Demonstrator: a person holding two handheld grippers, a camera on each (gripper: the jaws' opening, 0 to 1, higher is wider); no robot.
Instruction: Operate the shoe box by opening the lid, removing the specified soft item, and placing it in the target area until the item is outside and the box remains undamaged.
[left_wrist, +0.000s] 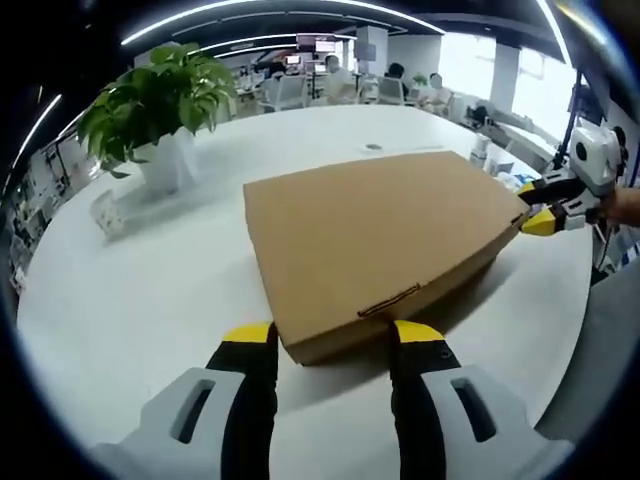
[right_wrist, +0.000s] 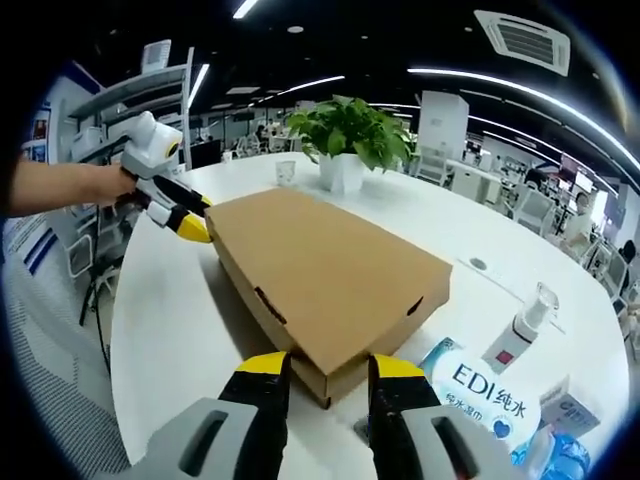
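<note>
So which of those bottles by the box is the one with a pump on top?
The white pump bottle standing upright on the table, right of the cardboard box. The water bottles nearer the camera lie on their sides, with blue labels and no pump.

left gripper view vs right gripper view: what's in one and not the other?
Left gripper view alone: the right gripper at the box's far corner.

Right gripper view alone: a pump bottle, blue-labelled packets, a small glass by the plant, and the left gripper at the far corner.

Shared: the closed cardboard box, the potted plant and the white table.
</note>
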